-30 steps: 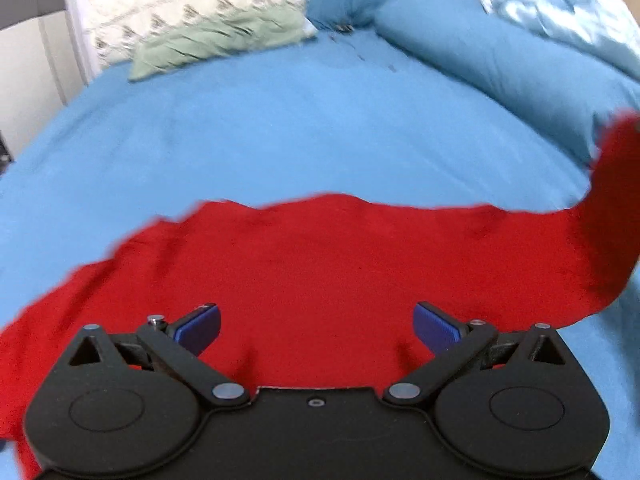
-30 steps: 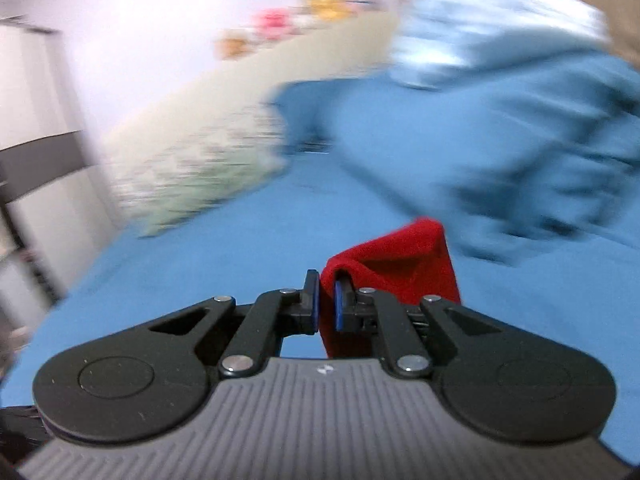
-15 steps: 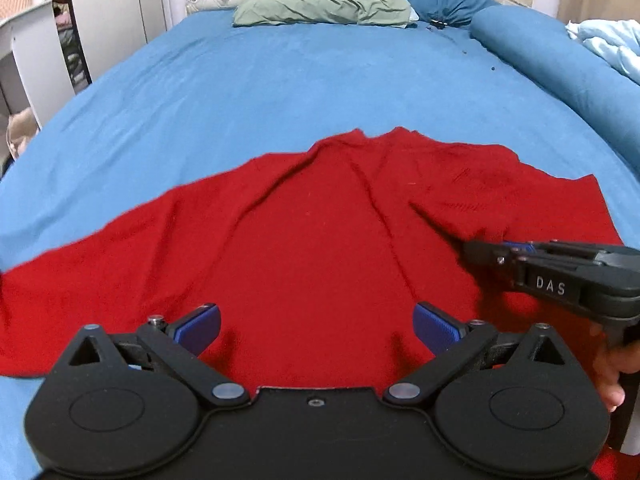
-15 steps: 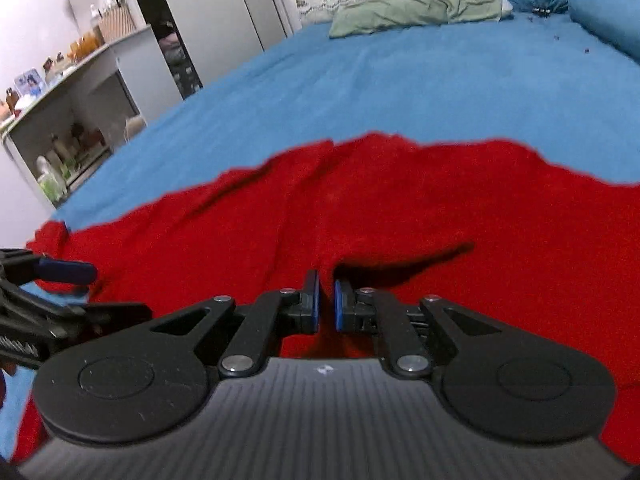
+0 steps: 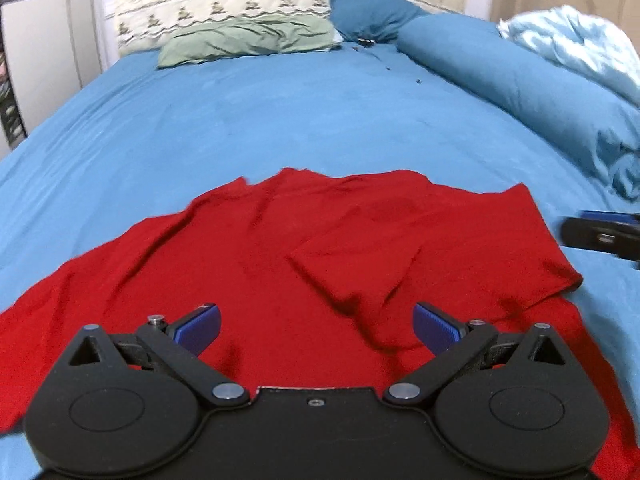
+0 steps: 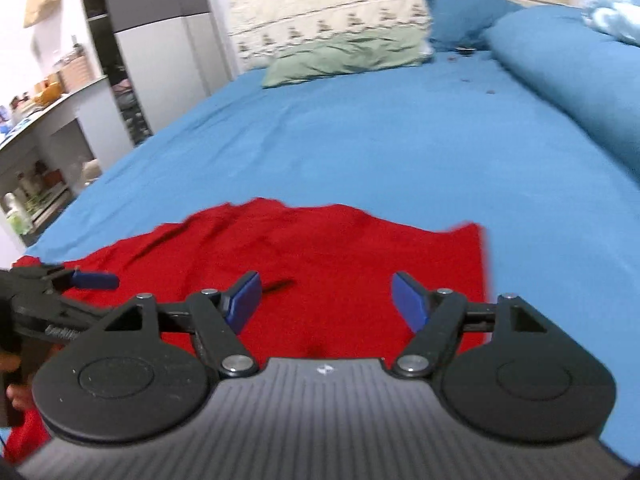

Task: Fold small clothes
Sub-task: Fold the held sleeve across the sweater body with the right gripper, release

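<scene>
A red garment (image 5: 320, 248) lies spread on the blue bed sheet (image 5: 280, 120), wrinkled, with one flap folded over its middle. My left gripper (image 5: 316, 330) hovers over its near part, open, nothing between the blue pads. In the right wrist view the same red garment (image 6: 320, 256) lies below my right gripper (image 6: 326, 300), whose jaws are opening wide with nothing held between them. The right gripper's tip (image 5: 600, 232) shows at the right edge of the left wrist view, beside the cloth's right corner. The left gripper (image 6: 80, 284) shows at the left of the right wrist view.
A green pillow (image 5: 248, 40) and a dark blue pillow (image 5: 368, 12) lie at the headboard. A rolled blue duvet (image 5: 520, 84) and a pale blue blanket (image 5: 580, 44) run along the right side. A wardrobe (image 6: 152, 40) and cluttered shelves (image 6: 36, 160) stand left of the bed.
The right gripper laid the red cloth's corner down, let go of it and opened, drawing back to the right. The garment now lies flat. The left gripper stayed open and shifted.
</scene>
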`<state>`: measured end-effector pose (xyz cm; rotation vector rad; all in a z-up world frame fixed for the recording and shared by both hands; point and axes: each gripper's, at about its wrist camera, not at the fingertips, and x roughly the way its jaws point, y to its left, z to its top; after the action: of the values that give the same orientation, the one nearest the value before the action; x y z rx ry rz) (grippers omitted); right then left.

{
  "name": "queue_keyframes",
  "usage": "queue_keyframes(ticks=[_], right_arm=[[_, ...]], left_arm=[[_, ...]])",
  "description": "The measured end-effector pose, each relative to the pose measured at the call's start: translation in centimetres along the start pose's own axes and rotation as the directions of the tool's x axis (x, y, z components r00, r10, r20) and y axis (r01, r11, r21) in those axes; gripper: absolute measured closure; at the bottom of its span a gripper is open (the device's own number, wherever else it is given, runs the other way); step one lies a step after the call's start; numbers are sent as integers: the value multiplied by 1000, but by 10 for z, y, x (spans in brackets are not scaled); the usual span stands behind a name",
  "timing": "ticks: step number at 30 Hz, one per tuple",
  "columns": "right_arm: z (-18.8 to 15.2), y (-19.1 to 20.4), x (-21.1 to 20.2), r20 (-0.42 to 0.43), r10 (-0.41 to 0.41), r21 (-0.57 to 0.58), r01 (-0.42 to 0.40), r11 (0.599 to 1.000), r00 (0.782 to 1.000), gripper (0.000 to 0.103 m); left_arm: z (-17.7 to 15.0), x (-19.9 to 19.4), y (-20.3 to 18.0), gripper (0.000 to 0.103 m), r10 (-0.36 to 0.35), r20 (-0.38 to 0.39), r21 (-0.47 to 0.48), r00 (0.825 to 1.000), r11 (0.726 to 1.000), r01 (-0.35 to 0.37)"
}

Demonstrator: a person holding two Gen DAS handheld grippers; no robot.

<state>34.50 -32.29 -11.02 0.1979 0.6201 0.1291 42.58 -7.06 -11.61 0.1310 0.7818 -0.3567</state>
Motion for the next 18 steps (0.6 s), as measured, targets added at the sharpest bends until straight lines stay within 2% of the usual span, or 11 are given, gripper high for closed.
queue_keyframes(ticks=[4, 9, 13, 14, 17, 18], right_arm=[[-14, -35, -16, -50, -48, 18, 49, 999, 998, 13], [-39, -63, -22, -80, -85, 3, 85, 996, 993, 13], [-44, -70, -12, -81, -76, 47, 80, 996, 994, 13], [-46, -69, -8, -82, -77, 47, 81, 996, 994, 13], [-49, -63, 2, -94, -95, 31, 98, 995, 991, 13], [-50, -62, 5, -97, -97, 30, 100, 994, 991, 13]], left_arm=[[5, 23, -20, 1, 31, -26, 41, 999, 999, -30], [5, 47, -25, 10, 72, -43, 37, 997, 997, -70], [6, 64, -28, 19, 80, -50, 39, 996, 996, -78], [5, 67, -28, 24, 76, -46, 35, 996, 997, -75], [5, 66, -21, 50, 48, -19, -24, 999, 999, -49], [5, 65, -16, 56, 44, -14, -59, 999, 997, -45]])
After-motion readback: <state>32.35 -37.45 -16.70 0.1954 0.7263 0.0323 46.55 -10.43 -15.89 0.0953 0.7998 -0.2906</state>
